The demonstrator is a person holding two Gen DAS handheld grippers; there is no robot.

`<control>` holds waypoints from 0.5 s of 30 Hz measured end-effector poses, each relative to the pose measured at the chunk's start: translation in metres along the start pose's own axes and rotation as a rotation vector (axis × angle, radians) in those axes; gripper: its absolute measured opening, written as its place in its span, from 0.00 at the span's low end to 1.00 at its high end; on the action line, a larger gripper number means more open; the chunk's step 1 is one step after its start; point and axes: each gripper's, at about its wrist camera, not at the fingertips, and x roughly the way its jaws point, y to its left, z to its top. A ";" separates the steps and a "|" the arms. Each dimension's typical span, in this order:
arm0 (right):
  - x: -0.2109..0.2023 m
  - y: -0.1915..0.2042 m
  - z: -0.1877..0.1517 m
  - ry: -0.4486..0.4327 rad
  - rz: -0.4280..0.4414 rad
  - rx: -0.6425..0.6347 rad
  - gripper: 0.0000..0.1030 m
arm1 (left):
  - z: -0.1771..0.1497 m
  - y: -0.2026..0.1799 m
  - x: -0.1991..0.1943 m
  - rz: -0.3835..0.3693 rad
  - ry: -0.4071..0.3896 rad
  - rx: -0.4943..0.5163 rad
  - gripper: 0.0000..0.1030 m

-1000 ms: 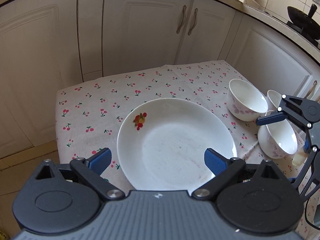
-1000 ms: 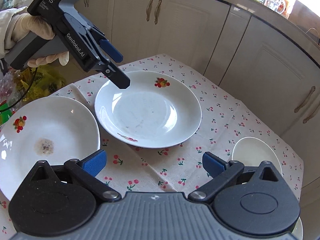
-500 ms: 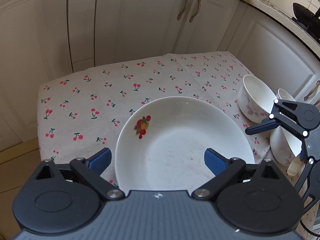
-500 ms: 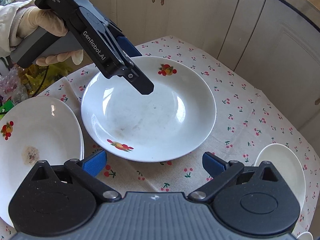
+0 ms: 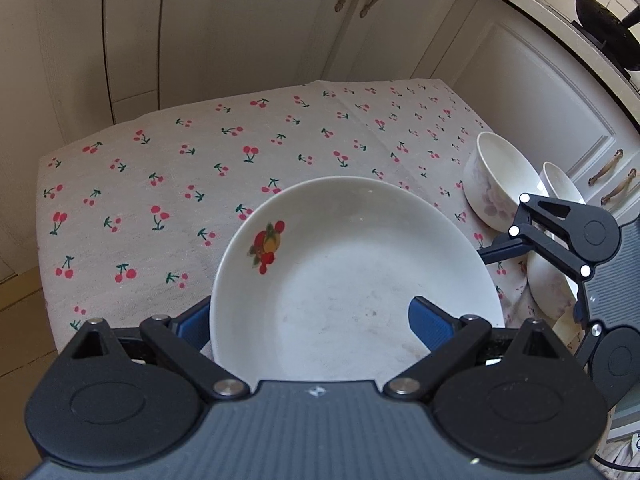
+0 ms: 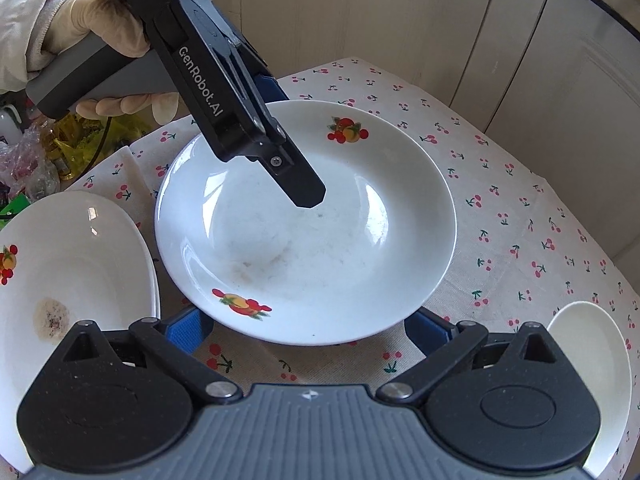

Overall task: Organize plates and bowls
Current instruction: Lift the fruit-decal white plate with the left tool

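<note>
While both grippers stand wide and empty, the left gripper (image 5: 310, 322) straddles the near rim of the round white fruit-printed plate (image 6: 306, 220) on the cherry-print tablecloth (image 5: 192, 184) — probably lining up a rim pinch; the right gripper (image 6: 306, 330) hovers near its opposite edge.

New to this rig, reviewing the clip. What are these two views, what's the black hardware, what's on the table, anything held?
No robot arm here: a person holds a two-finger gripper in each hand, each with a fisheye camera looking along its fingers.

The left view looks over the left gripper, the right view over the right gripper. Both are open and hold nothing.

In the right view, the gloved hand carries the left gripper, tilted down over the middle plate.

On the cherry-print tablecloth: that plate with fruit prints, a second plate with a brown stain beside it, and white bowls at the right edge.
</note>
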 end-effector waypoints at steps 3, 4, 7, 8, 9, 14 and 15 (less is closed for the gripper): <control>0.002 -0.001 0.001 0.010 0.005 -0.002 1.00 | 0.003 0.000 0.002 -0.025 0.016 0.006 0.95; 0.003 0.000 0.002 0.013 -0.001 -0.008 1.00 | 0.003 0.000 0.002 -0.029 0.021 0.008 0.95; 0.005 -0.001 0.003 0.021 0.007 -0.008 1.00 | 0.005 0.001 0.006 -0.042 0.027 0.013 0.95; 0.005 -0.001 0.003 0.023 0.009 -0.008 1.00 | 0.006 0.002 0.006 -0.046 0.030 0.014 0.95; 0.006 -0.001 0.003 0.023 0.011 -0.007 1.00 | 0.006 0.002 0.007 -0.048 0.034 0.015 0.95; 0.006 -0.001 0.003 0.015 0.005 -0.003 1.00 | 0.008 0.001 0.008 -0.050 0.052 0.007 0.95; 0.006 -0.001 0.003 0.009 0.003 -0.003 1.00 | 0.007 0.001 0.008 -0.050 0.051 0.006 0.95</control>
